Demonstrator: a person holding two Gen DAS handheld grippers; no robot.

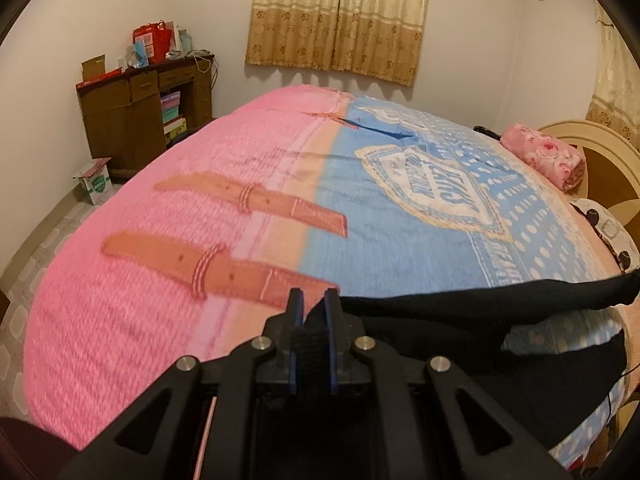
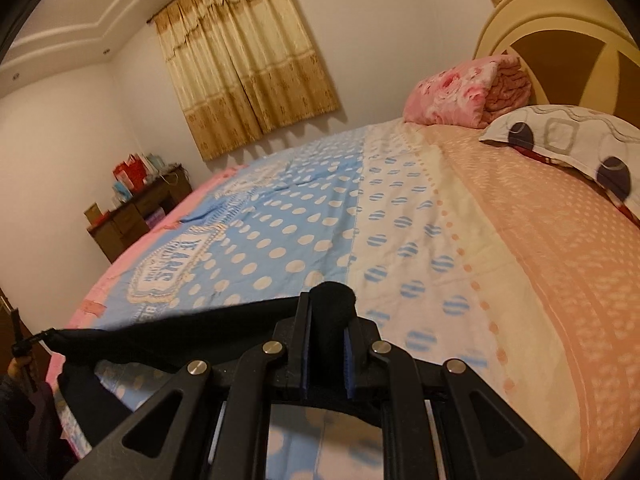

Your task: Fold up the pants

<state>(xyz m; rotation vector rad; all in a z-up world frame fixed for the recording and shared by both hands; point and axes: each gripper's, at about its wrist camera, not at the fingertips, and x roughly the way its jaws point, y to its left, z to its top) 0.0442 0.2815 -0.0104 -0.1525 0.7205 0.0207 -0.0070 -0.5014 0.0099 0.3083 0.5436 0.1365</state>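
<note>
Black pants hang stretched in the air over the near side of the bed, held at both ends. My left gripper is shut on one end of the pants, with black cloth bunched between its blue pads. My right gripper is shut on the other end, a wad of black fabric sticking up past its fingertips. In the right wrist view the pants run left as a taut band to the left gripper, and more cloth sags below it.
The bed has a pink, blue and peach printed cover. A rolled pink floral blanket and a spotted pillow lie by the headboard. A brown desk with clutter stands at the far wall by the curtains.
</note>
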